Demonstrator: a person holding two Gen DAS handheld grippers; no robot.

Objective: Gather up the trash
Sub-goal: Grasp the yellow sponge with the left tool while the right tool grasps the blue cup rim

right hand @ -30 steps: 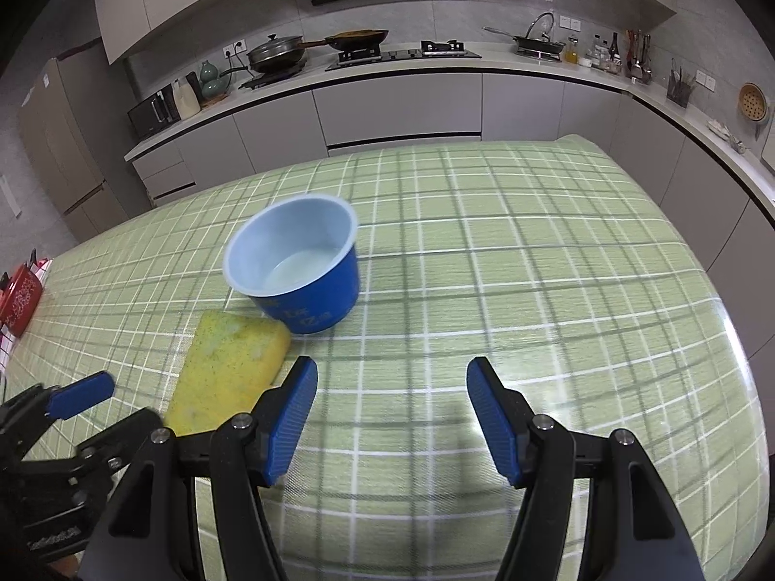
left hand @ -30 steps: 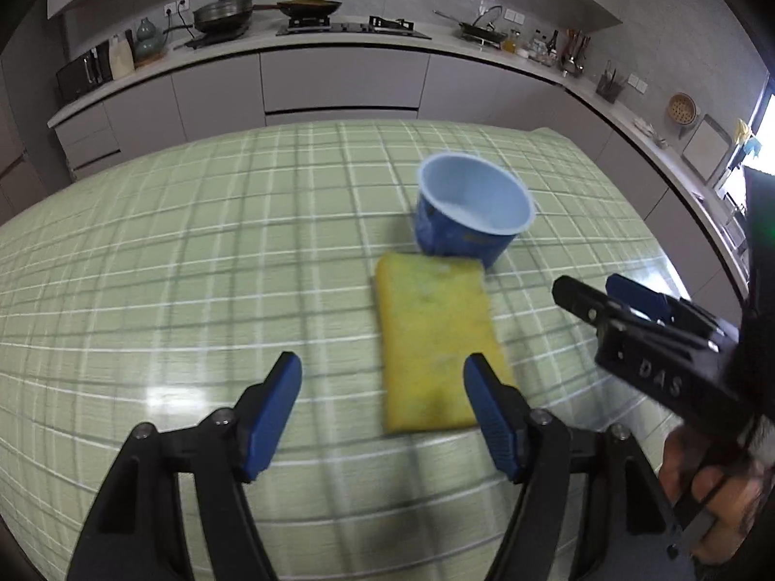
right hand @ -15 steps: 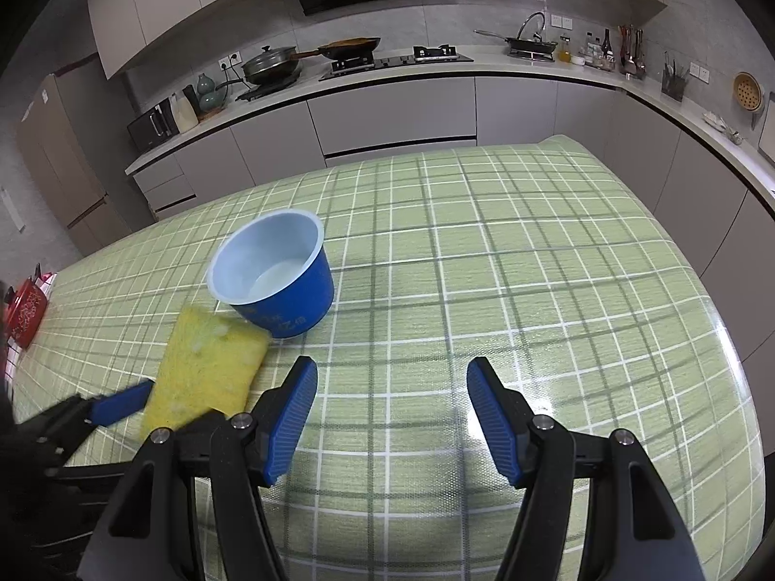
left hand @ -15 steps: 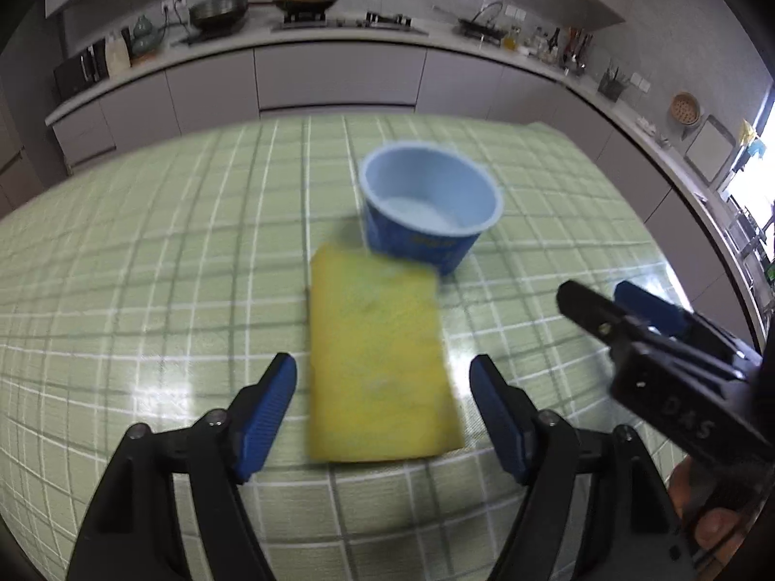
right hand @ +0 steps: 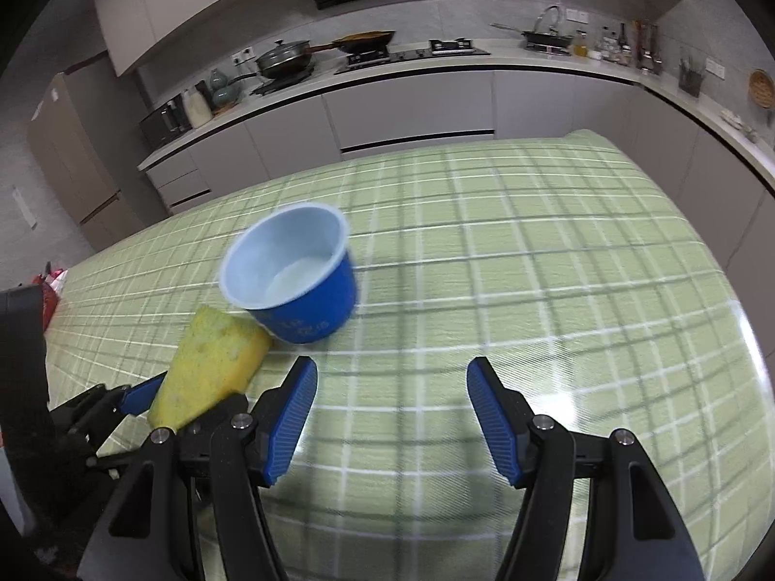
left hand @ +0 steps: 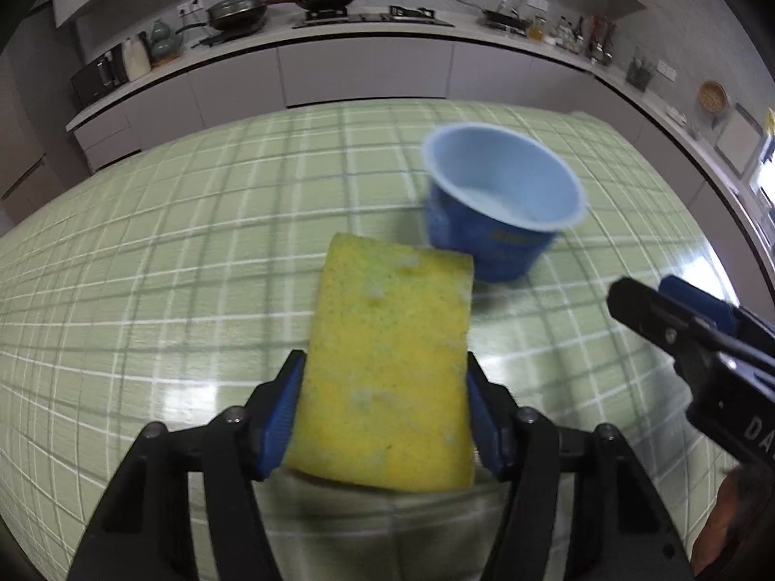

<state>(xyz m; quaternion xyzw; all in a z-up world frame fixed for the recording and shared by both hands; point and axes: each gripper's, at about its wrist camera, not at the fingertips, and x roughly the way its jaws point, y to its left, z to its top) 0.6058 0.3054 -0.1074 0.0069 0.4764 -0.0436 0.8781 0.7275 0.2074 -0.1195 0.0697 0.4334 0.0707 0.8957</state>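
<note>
Where sponge (left hand: 390, 377) lay free | left gripper (left hand: 385, 406) jaws just closed gripping it | right gripper (right hand: 390, 421) jaws apart, empty

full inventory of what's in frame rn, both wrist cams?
sponge: 1, yellow, between the left jaws, which have just been closing onto its sides
cup: 1, blue, upright on the table, just beyond the sponge
table: 1, green plaid cloth
counter: 1, pale, along the back wall, with pans and bottles
left gripper: 1, black with blue pads, around the sponge
right gripper: 1, black with blue pads, jaws open, nothing between them
</note>
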